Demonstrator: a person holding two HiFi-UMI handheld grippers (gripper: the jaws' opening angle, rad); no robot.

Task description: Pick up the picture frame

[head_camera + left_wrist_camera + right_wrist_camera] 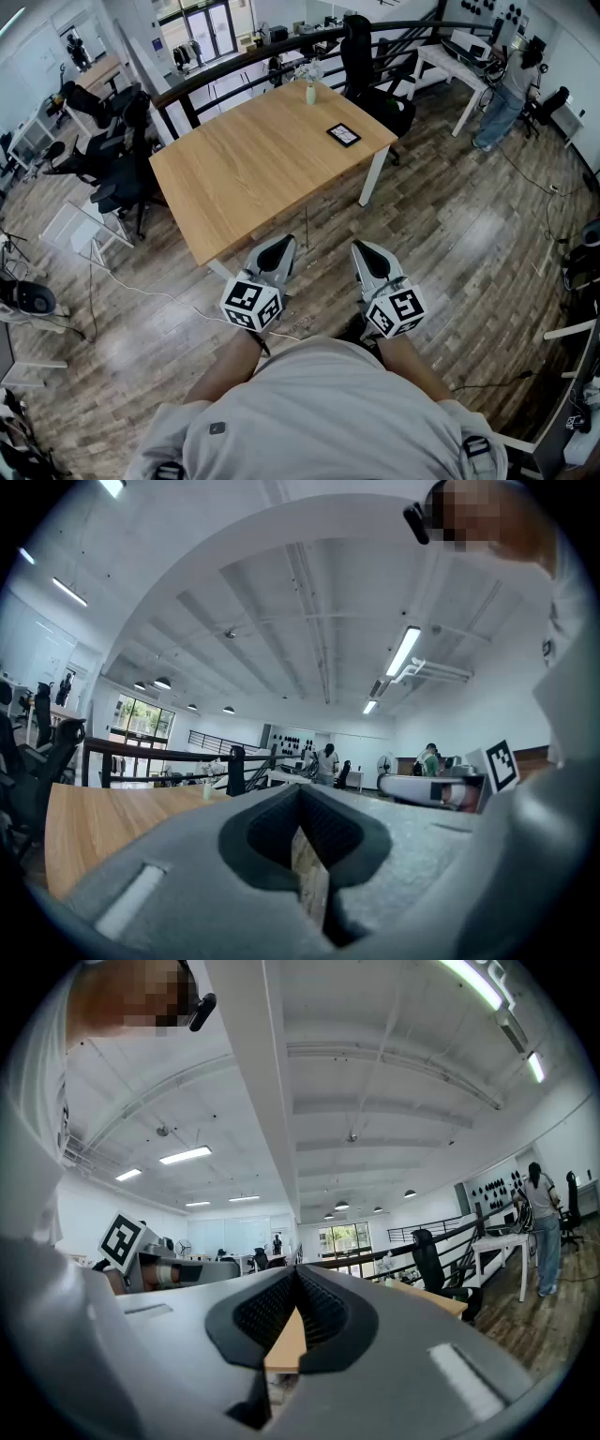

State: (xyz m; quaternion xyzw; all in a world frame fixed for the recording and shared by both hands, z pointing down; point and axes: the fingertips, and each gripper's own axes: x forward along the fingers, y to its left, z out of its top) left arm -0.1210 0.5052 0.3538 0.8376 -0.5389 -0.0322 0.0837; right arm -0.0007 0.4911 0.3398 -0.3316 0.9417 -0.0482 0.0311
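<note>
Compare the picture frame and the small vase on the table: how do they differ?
The picture frame lies flat; the vase stands upright. The picture frame is dark and wide; the vase is pale and narrow. The picture frame sits near the right edge of the table, the vase at its far corner. Both rest on it, untouched.

Tan wood table (253, 159); black frame (343, 134); grey left gripper (278, 248), grey right gripper (367, 253), cubes (251, 302) in black-white squares; grey-brown plank floor (450, 244); black chairs (122, 178); light grey shirt (319, 412).
</note>
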